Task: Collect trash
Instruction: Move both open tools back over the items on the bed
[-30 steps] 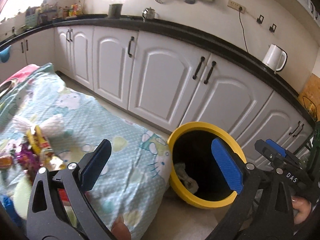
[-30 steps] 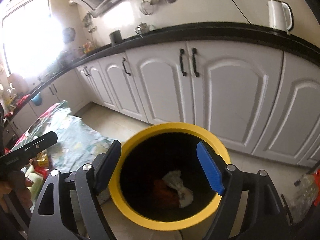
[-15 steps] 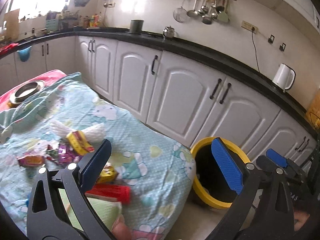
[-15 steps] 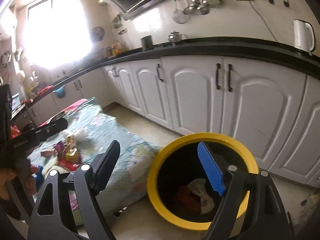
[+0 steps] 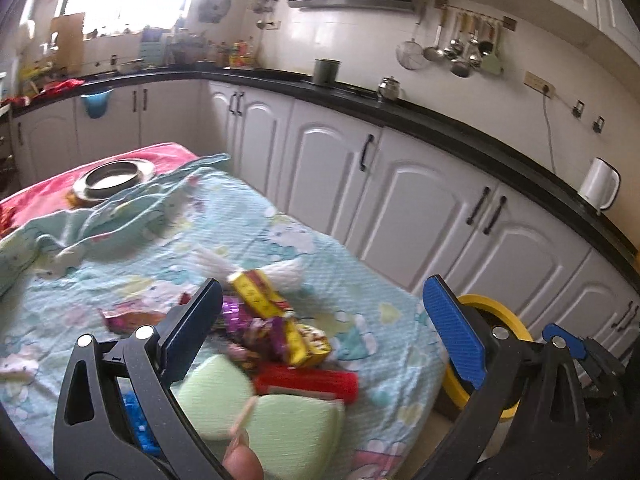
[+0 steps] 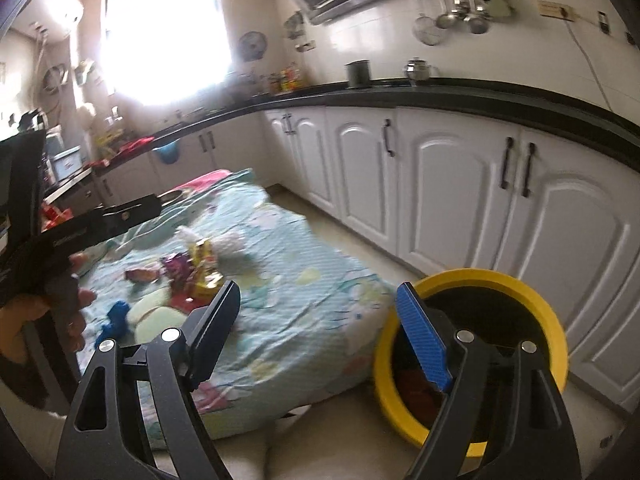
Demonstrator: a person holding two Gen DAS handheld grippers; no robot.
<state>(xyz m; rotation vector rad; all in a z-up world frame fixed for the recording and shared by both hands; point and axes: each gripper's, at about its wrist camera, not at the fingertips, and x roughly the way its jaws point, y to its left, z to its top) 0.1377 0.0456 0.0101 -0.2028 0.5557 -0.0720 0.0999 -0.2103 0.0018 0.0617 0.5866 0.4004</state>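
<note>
Both tools, left (image 5: 320, 316) and right (image 6: 318, 320), wide open, empty, above wrappers (image 5: 280, 320) on bedspread (image 5: 152, 248).

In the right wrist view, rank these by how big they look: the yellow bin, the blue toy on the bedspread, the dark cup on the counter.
1. Yellow bin, by far the largest.
2. Blue toy and dark cup: they look about alike; the cup stands much farther away, so I won't rank them.

Cloth sheet (image 5: 320, 264) matt, printed; wrappers (image 5: 276, 320) glossy foil; bin (image 6: 520, 284) smooth yellow plastic; countertop (image 5: 440, 128) glossy black.
</note>
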